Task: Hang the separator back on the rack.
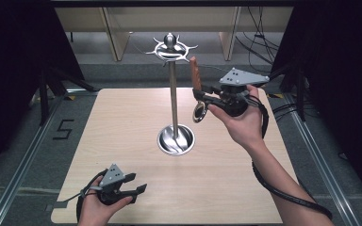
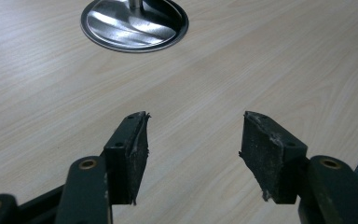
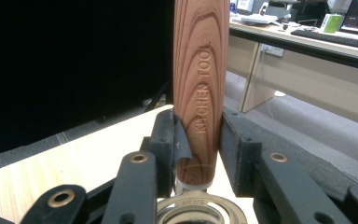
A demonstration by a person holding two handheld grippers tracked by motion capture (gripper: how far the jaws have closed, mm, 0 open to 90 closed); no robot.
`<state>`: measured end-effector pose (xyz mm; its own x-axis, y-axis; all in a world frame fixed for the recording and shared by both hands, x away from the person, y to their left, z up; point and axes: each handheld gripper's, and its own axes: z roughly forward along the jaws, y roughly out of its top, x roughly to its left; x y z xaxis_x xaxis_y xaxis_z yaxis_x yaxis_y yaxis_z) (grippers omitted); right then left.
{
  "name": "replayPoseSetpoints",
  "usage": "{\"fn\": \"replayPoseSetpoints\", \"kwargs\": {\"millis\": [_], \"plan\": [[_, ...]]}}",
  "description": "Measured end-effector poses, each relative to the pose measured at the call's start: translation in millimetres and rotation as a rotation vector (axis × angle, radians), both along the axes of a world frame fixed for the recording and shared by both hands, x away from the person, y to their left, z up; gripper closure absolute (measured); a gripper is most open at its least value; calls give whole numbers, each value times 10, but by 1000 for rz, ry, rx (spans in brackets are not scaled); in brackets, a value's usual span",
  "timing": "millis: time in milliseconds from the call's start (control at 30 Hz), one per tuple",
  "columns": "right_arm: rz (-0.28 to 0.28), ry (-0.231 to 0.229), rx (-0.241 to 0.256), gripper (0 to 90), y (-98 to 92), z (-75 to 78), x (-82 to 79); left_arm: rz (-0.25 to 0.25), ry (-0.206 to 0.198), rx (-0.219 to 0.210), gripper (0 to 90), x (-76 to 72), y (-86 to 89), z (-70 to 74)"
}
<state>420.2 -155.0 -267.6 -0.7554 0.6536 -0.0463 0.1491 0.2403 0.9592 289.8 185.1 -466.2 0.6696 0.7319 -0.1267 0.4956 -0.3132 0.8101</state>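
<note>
A tall steel utensil stand [image 1: 173,94] rises from a round base [image 1: 176,140] at the middle of the wooden table; its top ring of hooks [image 1: 170,49] carries nothing. My right gripper [image 1: 201,91] is raised to the right of the pole, shut on a kitchen tool with a wooden handle [image 1: 195,73] and a metal ring end [image 1: 200,112]. In the right gripper view the handle [image 3: 201,84], stamped KITCHEN TOOL, stands upright between the pads with the metal ring [image 3: 196,209] below. My left gripper [image 1: 136,182] rests open near the table's front left; its pads [image 2: 135,156] hold nothing.
The stand's base [image 2: 134,23] lies ahead of the left gripper. The table [image 1: 122,122] has bare wood around the base. Dark curtains flank both sides; desks and cables stand behind the table.
</note>
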Motion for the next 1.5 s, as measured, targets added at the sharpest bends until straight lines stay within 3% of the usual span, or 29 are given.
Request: {"fn": "replayPoseSetpoints", "kwargs": {"millis": [267,900,1200,1300,1333,1400,1467,1500], "plan": [[-7,9,4,690,20,3,34,3,-4,-15,405,-1,-11,-6],[-19,33,-20,690,111,2,130,-4,0,-4,405,-1,-9,-6],[-25,61,1,685,197,-38,166,3,11,-14,405,-1,-25,-20],[-21,74,18,601,221,-56,163,-2,13,-15,405,-6,-30,-16],[-8,55,11,562,220,-67,173,-2,12,-17,406,-6,-32,-17],[-16,52,-4,553,205,-86,137,0,6,-20,406,-3,-34,-23],[-12,39,-3,521,162,-101,116,-11,6,5,406,4,-20,-18],[-16,43,-2,502,136,-106,100,-2,5,-12,406,0,-34,-22]]}}
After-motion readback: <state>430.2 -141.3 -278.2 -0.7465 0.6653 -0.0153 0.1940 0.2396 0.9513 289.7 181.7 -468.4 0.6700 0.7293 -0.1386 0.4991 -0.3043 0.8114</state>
